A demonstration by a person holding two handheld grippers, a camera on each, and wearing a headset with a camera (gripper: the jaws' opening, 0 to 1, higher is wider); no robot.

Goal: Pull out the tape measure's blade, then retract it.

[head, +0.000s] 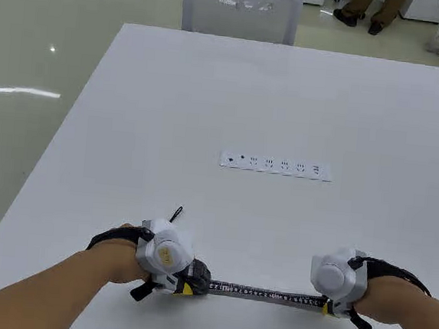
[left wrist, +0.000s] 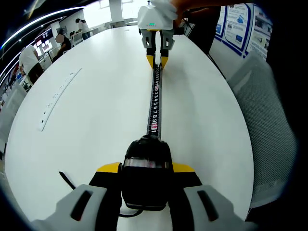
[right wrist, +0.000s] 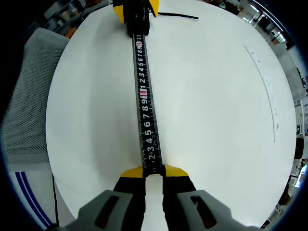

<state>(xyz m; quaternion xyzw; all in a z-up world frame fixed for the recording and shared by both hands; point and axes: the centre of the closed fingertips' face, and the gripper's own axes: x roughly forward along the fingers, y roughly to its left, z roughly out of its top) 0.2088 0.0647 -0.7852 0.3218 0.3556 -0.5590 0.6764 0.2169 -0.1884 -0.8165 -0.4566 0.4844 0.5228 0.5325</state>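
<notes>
At the near edge of the white table (head: 288,86), the left gripper (left wrist: 147,167) is closed around the black tape measure case (head: 196,278), which rests on the tabletop. The case's dark numbered blade (right wrist: 145,96) runs out flat to the right gripper (right wrist: 154,172), whose yellow-tipped jaws pinch the blade's end. A flat white power strip (head: 275,165) lies farther back, well apart.

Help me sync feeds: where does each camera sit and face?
Head view: headset, down at white table; forearms, left gripper and right gripper show.
Left gripper view: rides left gripper, faces right one; fingers clamp black tape measure case.
Right gripper view: rides right gripper, faces left one; fingers pinch black numbered blade's tip.
Shared: that blade, from opposite ends.
</notes>
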